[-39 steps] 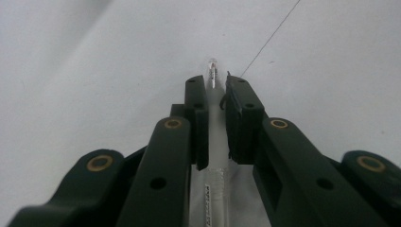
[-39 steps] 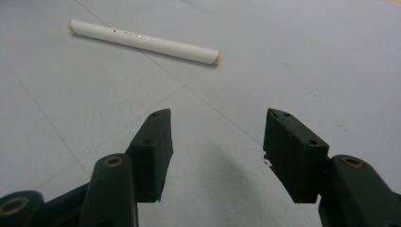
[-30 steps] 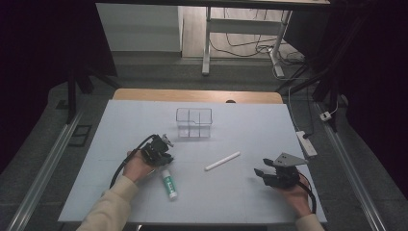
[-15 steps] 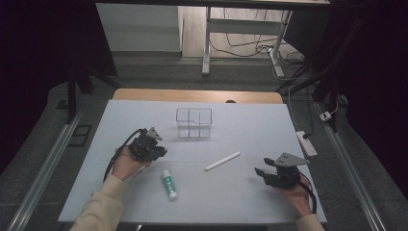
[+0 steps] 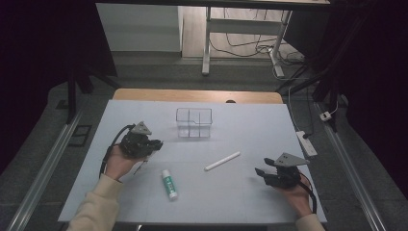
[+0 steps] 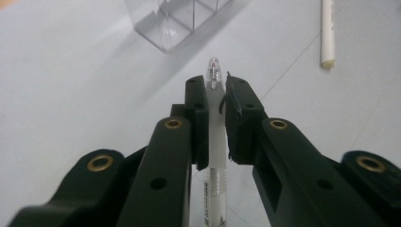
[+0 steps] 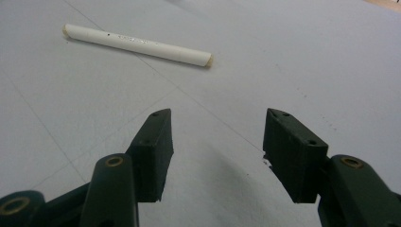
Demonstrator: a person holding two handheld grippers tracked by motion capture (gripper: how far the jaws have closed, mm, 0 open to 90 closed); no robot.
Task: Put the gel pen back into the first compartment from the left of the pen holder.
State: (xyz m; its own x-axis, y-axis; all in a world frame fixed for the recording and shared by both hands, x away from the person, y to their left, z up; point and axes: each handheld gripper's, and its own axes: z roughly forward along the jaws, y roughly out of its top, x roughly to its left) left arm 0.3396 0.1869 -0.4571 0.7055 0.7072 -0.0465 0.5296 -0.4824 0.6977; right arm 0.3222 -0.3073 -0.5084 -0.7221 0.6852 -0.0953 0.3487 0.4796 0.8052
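Observation:
My left gripper (image 6: 215,90) is shut on a slim clear pen (image 6: 215,75), whose tip pokes out past the jaws. In the high view this gripper (image 5: 155,143) is held over the left part of the table, pointing right toward a clear divided box (image 5: 194,122). A white stick (image 5: 222,161) lies at mid-table, and a white tube with a green label (image 5: 169,184) lies nearer the front. My right gripper (image 5: 261,172) rests at the right front, open, with nothing between its fingers. The right gripper view has the white stick (image 7: 137,44) lying ahead of this gripper (image 7: 217,123).
The pale blue table top (image 5: 250,125) ends in a wooden strip at the back. The clear box (image 6: 175,19) stands just beyond the pen tip in the left gripper view, with the white stick (image 6: 327,33) to its right. A power strip (image 5: 307,143) lies off the table's right edge.
The left hand and its gripper have drifted left and a little back, away from the green-labelled tube. The right gripper has stayed where it was.

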